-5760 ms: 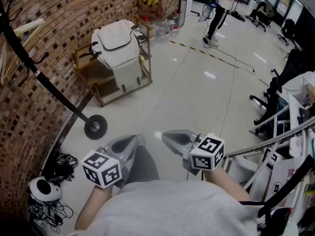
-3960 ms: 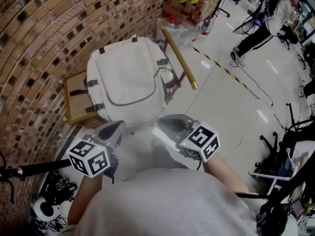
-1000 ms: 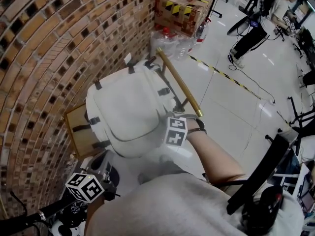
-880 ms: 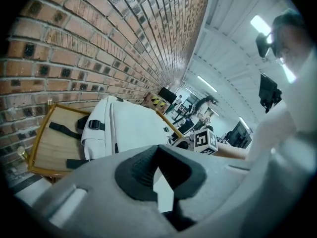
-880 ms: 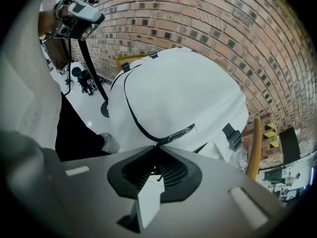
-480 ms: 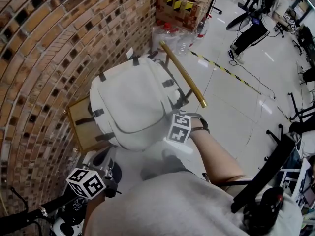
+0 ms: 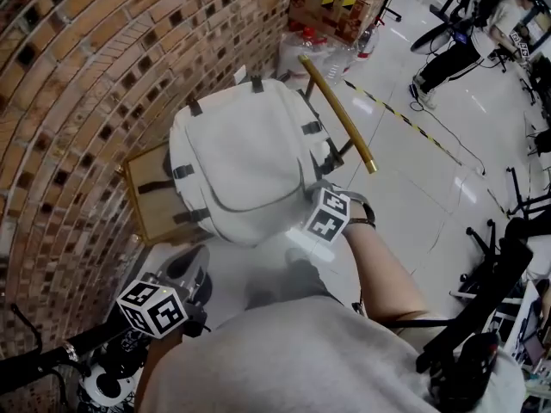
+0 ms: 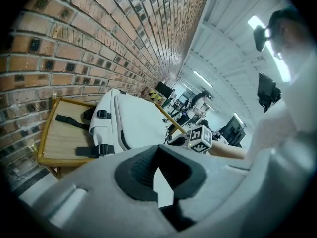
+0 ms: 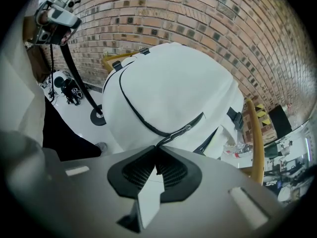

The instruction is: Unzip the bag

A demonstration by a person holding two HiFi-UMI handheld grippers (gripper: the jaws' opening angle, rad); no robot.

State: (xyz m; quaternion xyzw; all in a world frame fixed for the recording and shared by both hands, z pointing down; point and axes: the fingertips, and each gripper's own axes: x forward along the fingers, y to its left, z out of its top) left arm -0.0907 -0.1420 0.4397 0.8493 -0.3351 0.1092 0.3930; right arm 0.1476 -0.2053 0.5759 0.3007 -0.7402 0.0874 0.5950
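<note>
The right gripper [image 9: 156,151] has its jaws pinched on the zipper pull [image 9: 174,133] of the white bag [image 9: 168,83] directly ahead of them. The left gripper [image 8: 157,157] has its jaws together and empty, with the bag well beyond them.

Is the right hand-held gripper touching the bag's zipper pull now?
Touching. The right gripper view shows the zipper pull pinched in the closed right hand-held gripper.

A brick wall [image 7: 77,76] fills nine to twelve o'clock. Glossy white floor [image 7: 413,188] spreads toward three, and cardboard boxes [image 7: 331,3] stand at twelve.
</note>
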